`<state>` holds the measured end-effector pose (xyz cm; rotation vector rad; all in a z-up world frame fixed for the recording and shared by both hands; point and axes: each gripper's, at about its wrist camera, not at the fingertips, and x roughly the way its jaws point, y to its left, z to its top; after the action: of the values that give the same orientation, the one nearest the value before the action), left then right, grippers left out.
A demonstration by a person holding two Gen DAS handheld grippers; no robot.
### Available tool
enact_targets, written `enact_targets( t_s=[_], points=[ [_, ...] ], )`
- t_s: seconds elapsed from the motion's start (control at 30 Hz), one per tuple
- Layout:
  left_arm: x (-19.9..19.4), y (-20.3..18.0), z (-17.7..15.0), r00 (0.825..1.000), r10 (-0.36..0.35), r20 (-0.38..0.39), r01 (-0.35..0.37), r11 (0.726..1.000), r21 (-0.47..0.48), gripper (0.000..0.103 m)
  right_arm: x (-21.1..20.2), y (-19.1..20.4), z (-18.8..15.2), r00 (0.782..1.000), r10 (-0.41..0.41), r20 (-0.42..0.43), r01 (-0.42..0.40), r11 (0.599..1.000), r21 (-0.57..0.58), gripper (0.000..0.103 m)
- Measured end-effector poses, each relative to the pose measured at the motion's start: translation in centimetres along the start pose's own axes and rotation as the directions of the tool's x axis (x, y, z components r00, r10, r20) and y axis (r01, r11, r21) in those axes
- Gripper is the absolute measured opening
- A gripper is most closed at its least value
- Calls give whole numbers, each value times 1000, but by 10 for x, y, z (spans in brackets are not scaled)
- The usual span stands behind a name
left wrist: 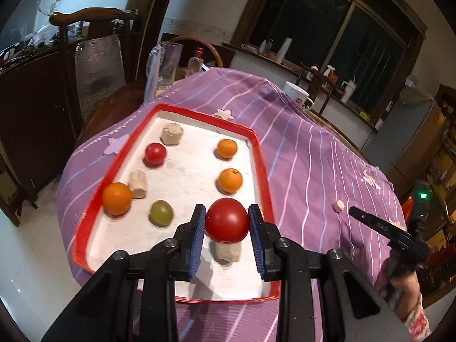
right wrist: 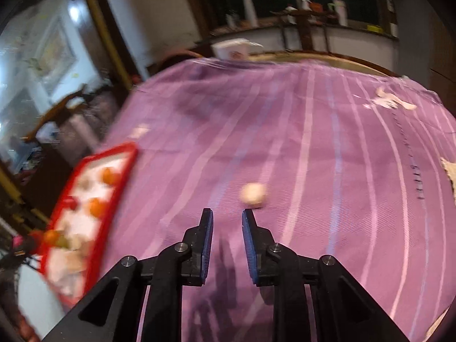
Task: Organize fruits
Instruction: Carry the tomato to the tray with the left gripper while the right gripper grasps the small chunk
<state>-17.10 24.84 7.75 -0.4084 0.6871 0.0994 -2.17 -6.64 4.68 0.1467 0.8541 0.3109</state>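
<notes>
A red-rimmed white tray lies on the purple striped cloth. My left gripper is shut on a large red tomato, held just above a beige cork piece in the tray's near right part. In the tray lie two oranges on the right, a third orange, a small red tomato, a green fruit and two more cork pieces. My right gripper is open and empty above the cloth, near a loose cork piece. The tray shows blurred at its left.
A white mug stands at the table's far edge. A clear jug and a bottle stand beyond the tray. A wooden chair is at far left. The right gripper also shows in the left wrist view, near the loose cork piece.
</notes>
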Motion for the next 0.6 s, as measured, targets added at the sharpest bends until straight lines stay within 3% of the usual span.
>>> enact_targets(
  t_s=[0.1, 0.3, 0.43, 0.57, 0.6],
  points=[
    [-1, 10, 4, 1000, 5, 14, -5, 1000, -19, 29, 14, -18, 6, 999, -47, -12, 47, 999, 5, 24],
    [7, 25, 3, 1000, 0, 1, 0, 999, -48, 29, 33, -13, 13, 999, -35, -28, 34, 999, -23, 25],
    [14, 28, 3, 1000, -1, -16, 0, 998, -55, 29, 44, -3, 15, 998, -54, -35, 53, 997, -47, 35],
    [17, 31, 1, 1000, 2, -19, -3, 998, -56, 29, 53, 6, 15, 996, -88, -35, 85, 993, -80, 34],
    [16, 32, 1, 1000, 3, -18, -4, 998, -57, 29, 54, 7, 16, 995, -90, -34, 87, 993, -78, 30]
  ],
)
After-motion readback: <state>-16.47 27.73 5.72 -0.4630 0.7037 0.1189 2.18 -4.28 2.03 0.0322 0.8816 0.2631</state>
